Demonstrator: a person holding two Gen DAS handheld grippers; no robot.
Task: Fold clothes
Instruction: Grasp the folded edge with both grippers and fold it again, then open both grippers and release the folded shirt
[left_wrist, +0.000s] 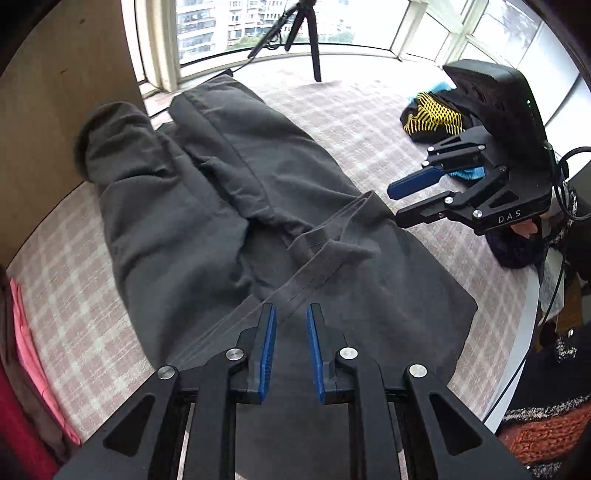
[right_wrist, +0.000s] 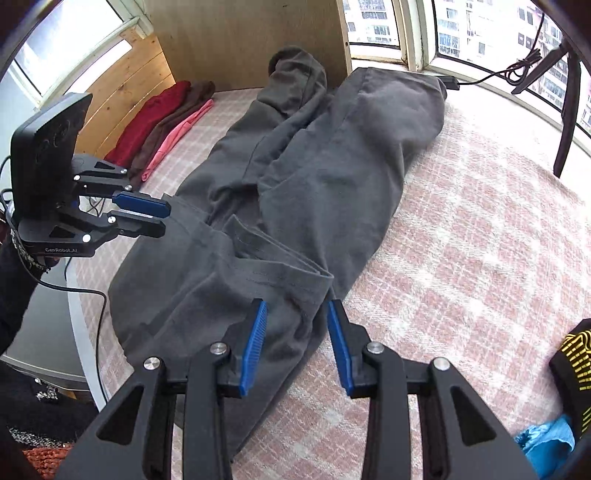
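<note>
Grey trousers (left_wrist: 258, 206) sprawl lengthwise down the middle of the pink checked bedcover (left_wrist: 66, 295).

Both claws are released and grasp nothing: left gripper (left_wrist: 291, 347) narrowly parted, right gripper (right_wrist: 297, 345) wider, each above the near waistband end. The cloth looks soft, limp and light, likely to sag; I'd pinch the 2 waistband corners, where doubled seams give firmer purchase.

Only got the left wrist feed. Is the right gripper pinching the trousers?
Observer: No. The right gripper is open; the folded edge of the grey trousers lies between its pads, unpinched.
Operator: My left gripper, side-on?
Observer: The left gripper has its fingers apart, with no cloth in the gap.
Operator: Other clothes on the left?
Observer: Red, brown and pink garments lie side by side along the wooden panel.
</note>
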